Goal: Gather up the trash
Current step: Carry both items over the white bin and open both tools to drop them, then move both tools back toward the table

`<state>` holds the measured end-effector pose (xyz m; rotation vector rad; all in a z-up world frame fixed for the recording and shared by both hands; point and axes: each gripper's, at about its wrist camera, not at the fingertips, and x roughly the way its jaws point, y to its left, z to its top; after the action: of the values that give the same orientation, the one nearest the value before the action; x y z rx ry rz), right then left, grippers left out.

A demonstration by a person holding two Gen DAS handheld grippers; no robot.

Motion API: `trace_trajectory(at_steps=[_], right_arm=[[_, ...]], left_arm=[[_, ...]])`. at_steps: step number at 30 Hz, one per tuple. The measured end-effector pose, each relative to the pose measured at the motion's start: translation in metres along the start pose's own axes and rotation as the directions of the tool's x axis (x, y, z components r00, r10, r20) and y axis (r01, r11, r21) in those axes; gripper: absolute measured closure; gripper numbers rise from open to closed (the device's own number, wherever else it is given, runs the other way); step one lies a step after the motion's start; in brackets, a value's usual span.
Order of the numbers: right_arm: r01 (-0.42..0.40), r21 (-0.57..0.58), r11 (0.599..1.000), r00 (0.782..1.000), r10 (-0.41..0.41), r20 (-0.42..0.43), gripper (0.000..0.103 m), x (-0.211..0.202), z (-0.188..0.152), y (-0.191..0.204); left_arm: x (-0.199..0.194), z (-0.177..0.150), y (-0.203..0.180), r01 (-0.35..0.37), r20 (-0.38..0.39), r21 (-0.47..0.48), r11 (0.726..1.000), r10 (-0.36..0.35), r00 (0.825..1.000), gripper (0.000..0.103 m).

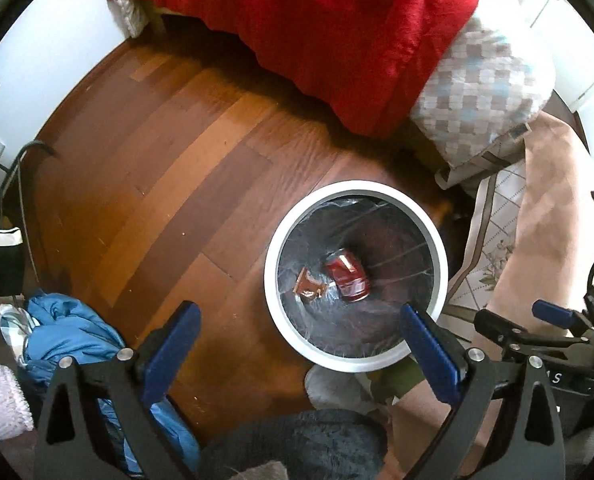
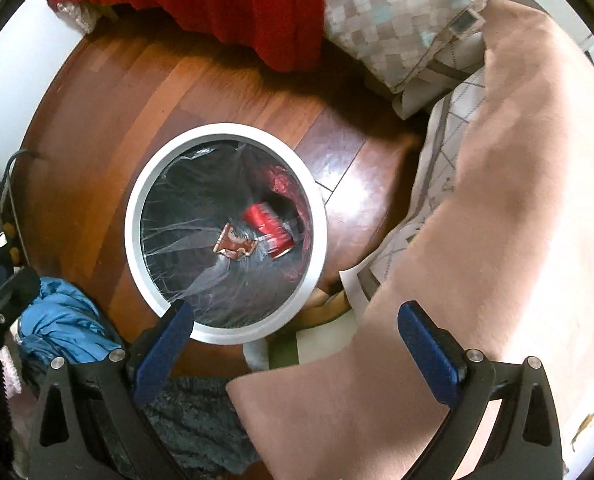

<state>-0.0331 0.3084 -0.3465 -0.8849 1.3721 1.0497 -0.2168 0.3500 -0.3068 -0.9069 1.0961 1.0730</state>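
A round white-rimmed trash bin [image 1: 273,264] with a clear liner stands on the wooden floor; it also shows in the right wrist view [image 2: 131,232]. Inside it lie a red soda can [image 1: 347,278] [image 2: 269,224] and a crumpled brown wrapper [image 1: 307,282] [image 2: 235,246]. My left gripper [image 1: 297,344] is open and empty, above the bin's near-left side. My right gripper [image 2: 293,344] is open and empty, above the bin's near-right rim. The right gripper also shows at the right edge of the left wrist view [image 1: 537,320].
A red blanket [image 1: 337,32] and a checkered pillow [image 1: 485,88] hang off the bed behind the bin. A pink blanket [image 2: 497,220] lies on the right. Blue clothing [image 1: 69,332] and a dark fuzzy item [image 1: 297,440] lie on the floor nearby. A cable [image 1: 13,184] runs along the left wall.
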Motion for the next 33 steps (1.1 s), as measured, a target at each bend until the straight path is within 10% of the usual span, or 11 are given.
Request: trace_trajectory(at_steps=[14,23,28,33], right_arm=[[-0.077,0.025,0.997,0.982,0.072,0.175,0.0,-0.095,-0.051,-0.014],[-0.232,0.068,0.97,0.918,0.195,0.345,0.0,-0.188,-0.105,-0.045],[-0.289,0.122,0.95,0.879,0.212,0.427,0.0,-0.233,-0.148,-0.09],[-0.213,0.247,0.945,0.904,0.095,0.417,0.0,-0.237,-0.19,-0.176]], left_arm=[[-0.081,-0.033,-0.017,-0.009,0.139,0.049,0.999,0.002,0.99,0.002],[-0.157,-0.057,-0.039,0.008,0.257,0.079,0.997,-0.028,0.966,0.002],[-0.184,-0.073,-0.077,0.042,0.31,0.119,0.992,-0.078,0.948,0.002],[-0.17,-0.083,-0.146,0.06,0.289,0.212,0.975,-0.121,0.95,0.002]])
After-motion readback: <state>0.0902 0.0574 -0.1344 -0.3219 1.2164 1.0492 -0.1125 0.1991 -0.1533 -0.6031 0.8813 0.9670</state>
